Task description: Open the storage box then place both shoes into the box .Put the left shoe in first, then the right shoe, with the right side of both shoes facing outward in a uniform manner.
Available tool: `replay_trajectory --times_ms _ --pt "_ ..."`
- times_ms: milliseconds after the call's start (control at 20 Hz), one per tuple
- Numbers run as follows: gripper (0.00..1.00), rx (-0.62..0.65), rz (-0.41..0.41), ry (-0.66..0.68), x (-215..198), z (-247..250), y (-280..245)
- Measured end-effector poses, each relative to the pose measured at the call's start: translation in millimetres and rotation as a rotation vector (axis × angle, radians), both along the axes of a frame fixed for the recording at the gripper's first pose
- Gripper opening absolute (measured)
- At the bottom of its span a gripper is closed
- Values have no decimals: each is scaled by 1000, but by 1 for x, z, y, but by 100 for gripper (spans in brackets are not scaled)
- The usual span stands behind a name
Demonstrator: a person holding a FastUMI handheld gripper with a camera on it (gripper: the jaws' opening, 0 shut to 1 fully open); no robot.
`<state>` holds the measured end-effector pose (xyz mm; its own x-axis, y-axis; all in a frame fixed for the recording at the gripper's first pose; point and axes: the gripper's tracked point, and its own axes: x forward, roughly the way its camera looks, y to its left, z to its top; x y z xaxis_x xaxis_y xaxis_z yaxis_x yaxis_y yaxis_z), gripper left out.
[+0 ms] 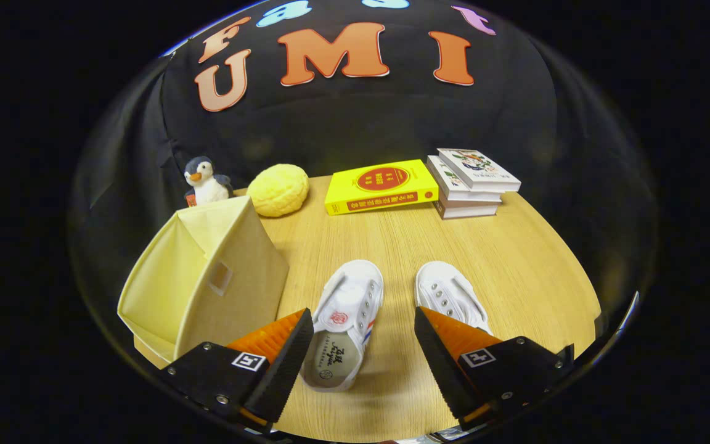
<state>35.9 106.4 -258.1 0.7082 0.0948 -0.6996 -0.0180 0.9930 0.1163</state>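
Here, in the gripper view, the gripper (364, 345) hangs above a wooden table (515, 259) with its fingers (281, 354) spread wide and holding nothing. Two white shoes lie toes away from the camera. The left shoe (346, 324) sits between the fingers, nearer the left one, its heel opening facing up. The right shoe (450, 296) lies just ahead of the right finger, which hides its heel. The two shoes are near each other but apart.

To the left of the fingers stands the storage box (207, 277), a pale yellow fabric box. Its lid is folded up into a peak like a roof, so it reads as shut, and a small pale tab shows on the sloping front panel. Opening the box appears to be the step not yet done.

Beyond the shoes, along the far side of the table, are a toy penguin (206, 180), a yellow ball (279, 190), a yellow book (381, 185) and a stack of books (472, 183).

On handling: the shoes look like light canvas slip-ons, soft in the upper and firmer at the sole. The heel rim or the side wall near the opening likely gives the surest hold. The box looks light and floppy, so it may slide or buckle when pushed. The tab or the lid's free edge seems the sensible place to pinch.
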Motion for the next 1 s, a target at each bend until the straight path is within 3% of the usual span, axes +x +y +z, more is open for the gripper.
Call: replay_trajectory --times_ms 500,700,800,850,900,950,1000 --pt "98 -74 -30 123 -8 -71 0" --pt "78 -27 -79 140 5 -82 4" --pt "63 -13 -74 160 8 -89 9" --pt "45 6 -63 167 8 -90 15" --pt "36 22 -59 166 10 -89 20" --pt "17 32 -60 164 11 -89 23" --pt "9 36 -65 158 11 -88 22"
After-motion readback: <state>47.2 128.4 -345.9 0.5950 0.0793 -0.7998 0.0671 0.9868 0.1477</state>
